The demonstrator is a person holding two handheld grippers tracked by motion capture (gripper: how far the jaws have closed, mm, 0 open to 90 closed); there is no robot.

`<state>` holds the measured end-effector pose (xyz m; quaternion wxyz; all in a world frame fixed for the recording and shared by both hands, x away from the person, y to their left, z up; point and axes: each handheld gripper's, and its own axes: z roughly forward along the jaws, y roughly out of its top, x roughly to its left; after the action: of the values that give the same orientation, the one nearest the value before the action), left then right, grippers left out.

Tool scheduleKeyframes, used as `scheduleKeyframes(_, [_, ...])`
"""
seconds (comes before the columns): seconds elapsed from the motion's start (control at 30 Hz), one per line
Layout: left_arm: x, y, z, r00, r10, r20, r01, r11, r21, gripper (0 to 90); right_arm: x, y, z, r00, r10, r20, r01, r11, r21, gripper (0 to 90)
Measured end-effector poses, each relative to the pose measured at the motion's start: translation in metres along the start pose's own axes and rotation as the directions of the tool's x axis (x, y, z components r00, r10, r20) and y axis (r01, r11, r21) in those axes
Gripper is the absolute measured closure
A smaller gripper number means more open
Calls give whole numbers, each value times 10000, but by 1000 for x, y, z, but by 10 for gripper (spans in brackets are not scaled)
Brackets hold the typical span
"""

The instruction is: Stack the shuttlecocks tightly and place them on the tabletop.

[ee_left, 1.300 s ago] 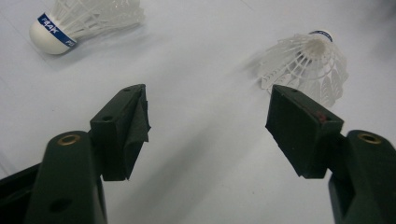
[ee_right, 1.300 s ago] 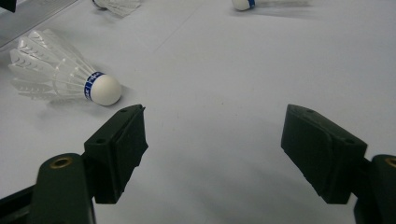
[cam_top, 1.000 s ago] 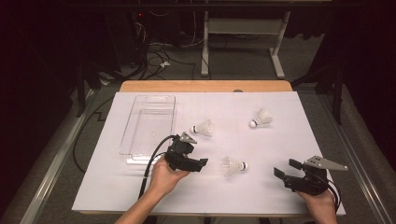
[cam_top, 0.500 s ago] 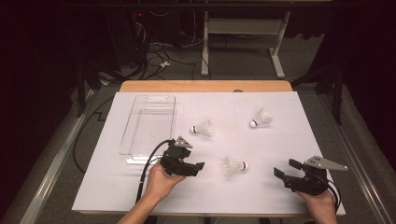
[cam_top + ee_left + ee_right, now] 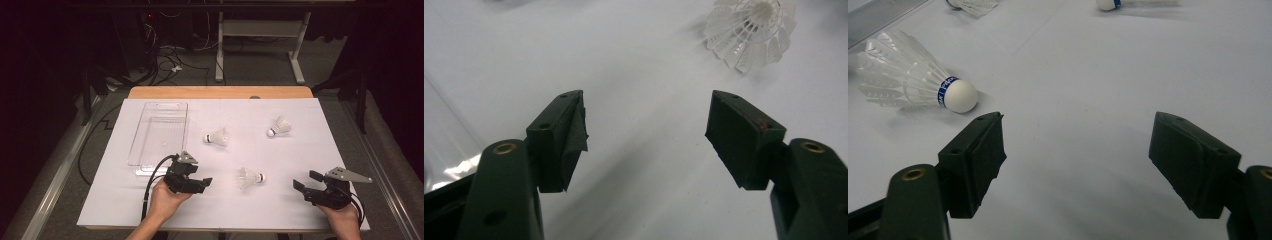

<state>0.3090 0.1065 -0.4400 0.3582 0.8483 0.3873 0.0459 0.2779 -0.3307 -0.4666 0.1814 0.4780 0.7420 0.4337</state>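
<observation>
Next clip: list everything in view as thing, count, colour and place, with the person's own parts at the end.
shuttlecocks: 3, white feathers with white cork heads, lying on the white sheet; one near the front between the grippers, one mid-table beside the tray, one toward the far right
tray: 1, clear plastic, empty, on the left part of the sheet
sheet: 1, white, covering most of the table
table: 1, wooden top, bare strip at the far edge
left gripper: 1, black, jaws open with nothing between them, beside the tray's near end
right gripper: 1, black, jaws open and empty, at the front right
</observation>
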Motion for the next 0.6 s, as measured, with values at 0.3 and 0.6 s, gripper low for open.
scheduleKeyframes(0.3, [3,-8,-4,10000,-20,-91,20,10000,29,336,0,0,-1,10000,-11,10,11,10000,-31,225])
scheduleKeyframes(0.6, [0,-16,-10,9999,-13,-172,12,10000,-51,340,0,0,-1,10000,17,-1,-17,10000,-48,225])
